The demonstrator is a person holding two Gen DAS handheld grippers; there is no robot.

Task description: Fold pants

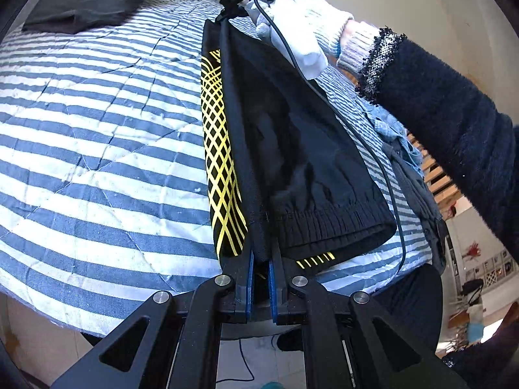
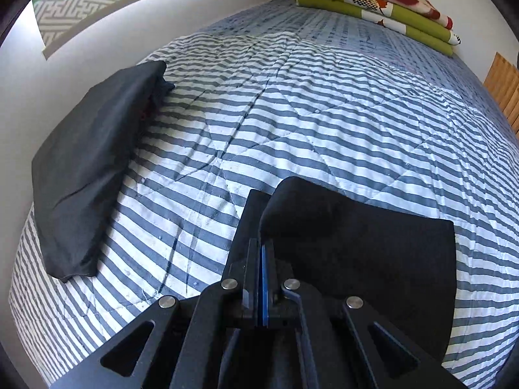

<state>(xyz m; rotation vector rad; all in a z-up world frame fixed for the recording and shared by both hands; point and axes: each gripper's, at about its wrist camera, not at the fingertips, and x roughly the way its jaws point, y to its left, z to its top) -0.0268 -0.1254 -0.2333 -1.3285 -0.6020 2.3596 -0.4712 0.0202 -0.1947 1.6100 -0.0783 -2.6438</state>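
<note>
Black pants (image 1: 292, 149) with a yellow lattice stripe hang stretched between both grippers above the striped bed (image 1: 97, 123). My left gripper (image 1: 261, 259) is shut on the waistband end of the pants, its blue pads pinching the fabric. At the far end, the right gripper (image 1: 232, 9), held by a white-gloved hand (image 1: 292, 13), clamps the other end. In the right wrist view my right gripper (image 2: 261, 246) is shut on black pants fabric (image 2: 356, 233) that drapes to the right over the bed (image 2: 292, 113).
A folded dark garment (image 2: 90, 168) lies at the bed's left side near the wall. Green and patterned folded blankets (image 2: 373, 3) sit at the far corner. Denim and dark clothes (image 1: 399, 149) lie at the bed's right edge. A cable (image 1: 356, 136) runs from the right gripper.
</note>
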